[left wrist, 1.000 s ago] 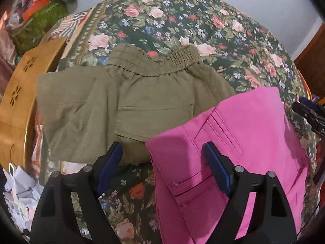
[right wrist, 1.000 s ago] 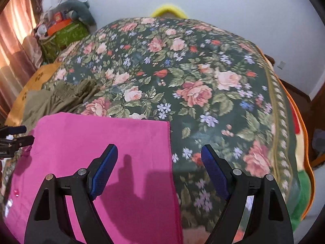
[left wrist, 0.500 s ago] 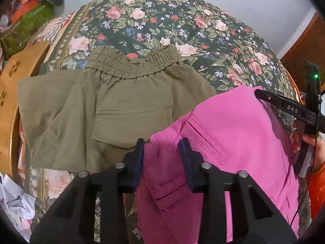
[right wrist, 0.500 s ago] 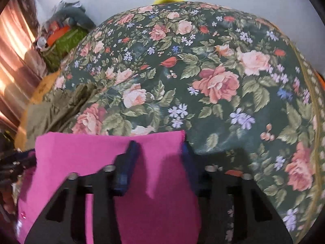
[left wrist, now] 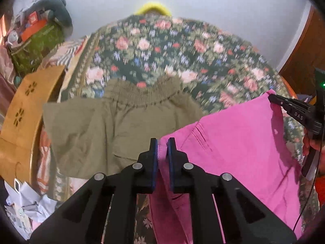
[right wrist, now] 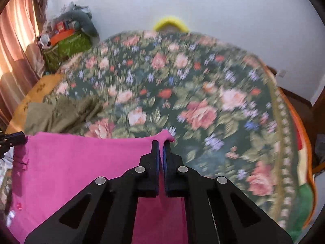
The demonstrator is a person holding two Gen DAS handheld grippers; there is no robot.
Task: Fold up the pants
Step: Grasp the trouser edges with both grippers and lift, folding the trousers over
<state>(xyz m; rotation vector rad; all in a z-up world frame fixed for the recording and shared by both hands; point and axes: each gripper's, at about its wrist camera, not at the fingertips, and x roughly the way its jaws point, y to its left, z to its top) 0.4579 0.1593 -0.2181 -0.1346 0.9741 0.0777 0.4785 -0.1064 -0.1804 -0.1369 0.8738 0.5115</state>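
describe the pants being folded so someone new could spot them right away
On the bed's floral blanket, two garments lie at the near edge. The pink pants are on the right, overlapping the olive shorts, and pinched by the left gripper and right gripper. They alone are bright pink.

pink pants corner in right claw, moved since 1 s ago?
Yes. The pink pants corner, pinched in the right claw, has lifted off the floral bedspread it lay flat on.

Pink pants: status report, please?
Left gripper shut on pink pants. Right gripper shut on far corner. Olive shorts lie beside, apart.
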